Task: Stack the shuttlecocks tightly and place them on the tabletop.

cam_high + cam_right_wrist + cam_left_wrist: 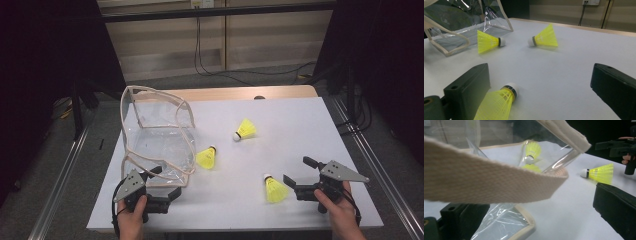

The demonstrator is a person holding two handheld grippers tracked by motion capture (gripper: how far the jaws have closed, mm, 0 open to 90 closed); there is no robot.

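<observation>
Closing on the nearest shuttlecock [275, 190] looks like the step in hand: it lies on the white table [280, 125] just left of the right gripper [295, 175], cork end pointing away from the person. In the right gripper view its yellow skirt [495, 105] sits close against the left jaw, jaws wide apart, nothing held. Judgement: shift the gripper so the cork or the skirt's narrow neck sits between the jaws before closing; the open skirt would likely crush or slip.

The right hand [340, 212] grips from behind, gripper low and roughly level, aimed forward and left.

The left gripper [167, 182] rests at the near edge of the clear bag [155, 135], jaws apart around the cloth strap [486, 182] without clamping it. Judgement: it should hold the bag's mouth open and steady.

Farther out, a second shuttlecock [207, 157] lies just beside the bag's right edge, and a third [245, 129] sits beyond it, mid-table.
</observation>
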